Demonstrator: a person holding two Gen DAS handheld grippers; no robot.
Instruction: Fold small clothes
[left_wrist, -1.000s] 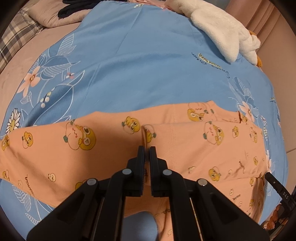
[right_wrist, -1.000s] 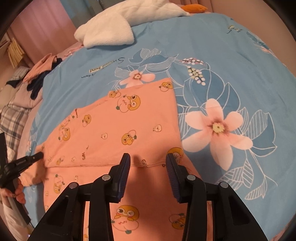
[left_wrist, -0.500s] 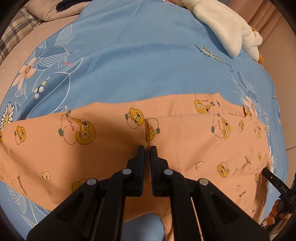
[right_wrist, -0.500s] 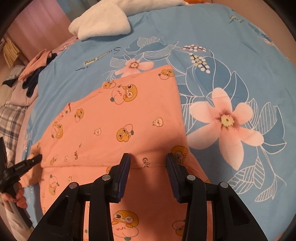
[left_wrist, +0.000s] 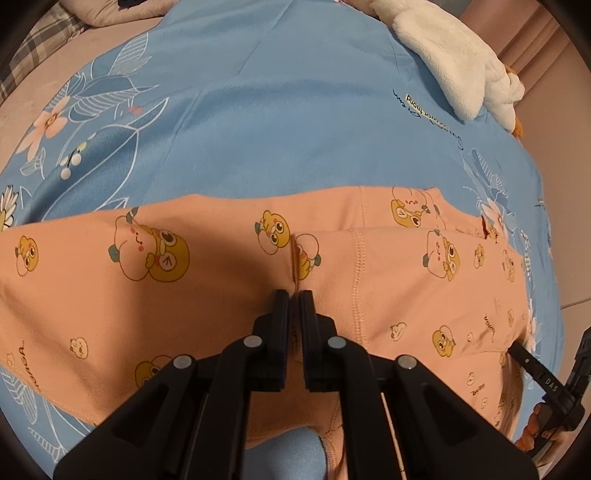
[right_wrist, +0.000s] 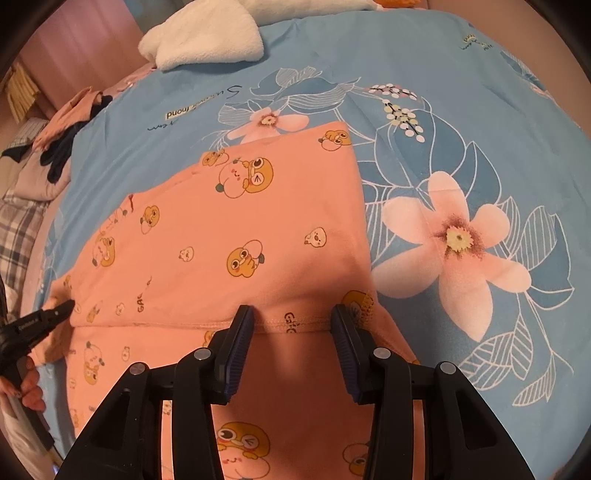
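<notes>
One peach garment (left_wrist: 221, 288), printed with cartoon ducks, lies spread on the blue floral bedsheet (left_wrist: 280, 122) of the bed. I count two grippers. My left gripper (left_wrist: 294, 295) has its jaws pressed together on a raised fold of the garment. My right gripper (right_wrist: 291, 314) has its jaws spread, standing at either side of a stitched hem without pinching it; whether the tips touch the cloth I cannot tell. One white fleece item (right_wrist: 203, 40) lies at the far edge of the sheet, partly cut off. One heap of mixed clothes (right_wrist: 62, 155) sits beyond the sheet's corner; its pieces cannot be counted. The garment's near end is hidden beneath both grippers. One bare hand (right_wrist: 26, 384) shows at the frame edge, partly cut off.
</notes>
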